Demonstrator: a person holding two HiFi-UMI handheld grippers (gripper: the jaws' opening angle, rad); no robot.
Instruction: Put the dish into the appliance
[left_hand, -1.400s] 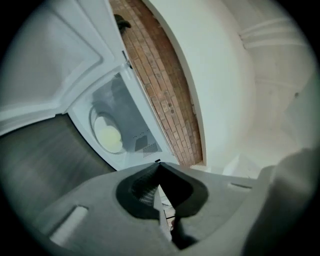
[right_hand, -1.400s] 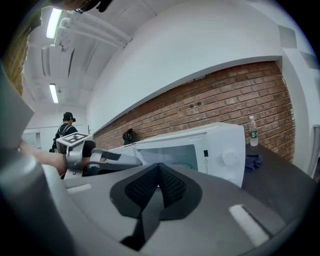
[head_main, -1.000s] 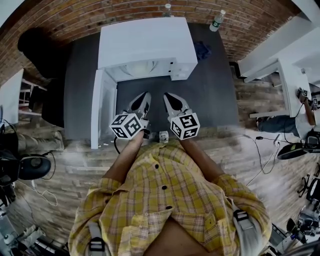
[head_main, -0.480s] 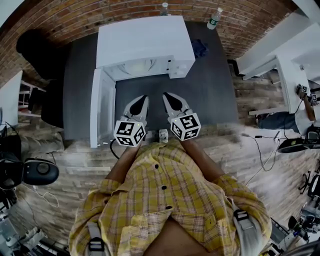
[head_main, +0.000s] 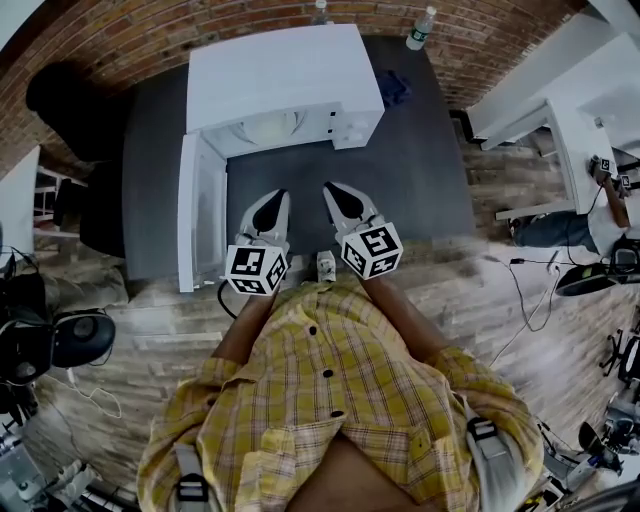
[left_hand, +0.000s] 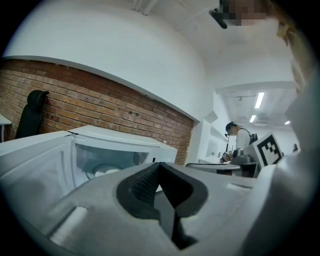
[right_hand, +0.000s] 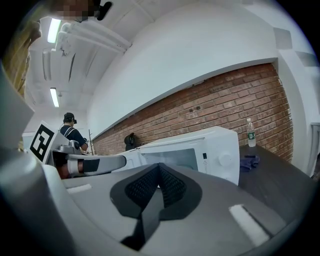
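Both the left tongs (head_main: 269, 200) and right tongs (head_main: 334, 192) were pressed together, empty, over the dark surface (head_main: 410, 190). At twelve o'clock, a pale round dish (head_main: 266, 126) lay inside the white microwave (head_main: 285, 70), its door (head_main: 200, 215) swung open.

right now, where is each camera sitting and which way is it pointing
Head view: on the person's head, facing steeply down at the open microwave on the table; left tool, right tool and plaid shirt show.
Left gripper view: on the left tool, looking along its shut jaws into the microwave; right tool's cube at right.
Right gripper view: on the right tool, facing the microwave; left tool at left.
Shared: microwave, brick wall.
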